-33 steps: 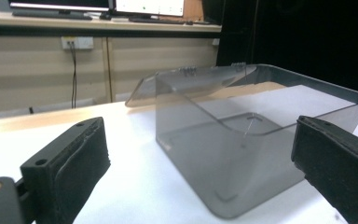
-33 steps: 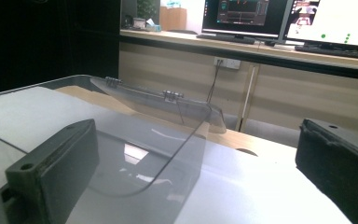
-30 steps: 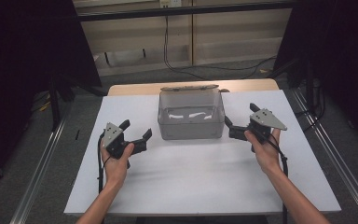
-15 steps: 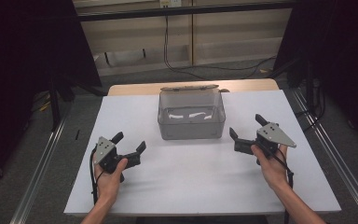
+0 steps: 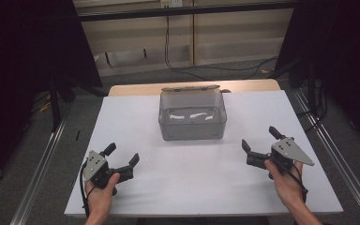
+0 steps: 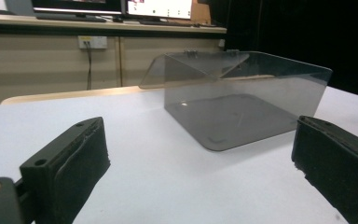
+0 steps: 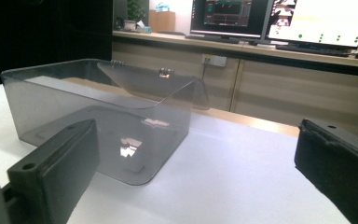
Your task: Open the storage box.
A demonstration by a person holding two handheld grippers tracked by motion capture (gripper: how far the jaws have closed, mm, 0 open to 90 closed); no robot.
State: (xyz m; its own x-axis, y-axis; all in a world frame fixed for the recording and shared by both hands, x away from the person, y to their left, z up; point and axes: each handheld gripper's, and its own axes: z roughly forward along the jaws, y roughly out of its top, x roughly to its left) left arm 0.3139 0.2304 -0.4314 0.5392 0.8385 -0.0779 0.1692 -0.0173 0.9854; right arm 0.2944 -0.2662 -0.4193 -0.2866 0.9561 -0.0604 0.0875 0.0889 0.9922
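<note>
High view first: I've got my left gripper [image 5: 122, 157] low at the near left of the white table [image 5: 192, 187], jaws spread wide and holding nothing, and my right gripper [image 5: 258, 143] at the near right, likewise wide and empty. Both sit well back from the smoky transparent plastic box [image 5: 193, 117], which stands in the middle of the table towards the far edge, flat on its base.

From the left gripper view, the box [image 6: 242, 102] lies ahead and off to the right between my black jaws; from the right gripper view it [image 7: 98, 112] sits ahead and to the left. So both claws aim inward at it.

I judge this as the standby before an approach: nothing is grasped or touched yet. The next move calls for bringing both grippers forward and inward to the box's short ends, staying wide enough to clear the walls.

Its long axis runs left to right across the table. The mouth faces up, and the hinged clear lid [image 5: 191, 88] stands open at the far long side, leaning away from me.
</note>
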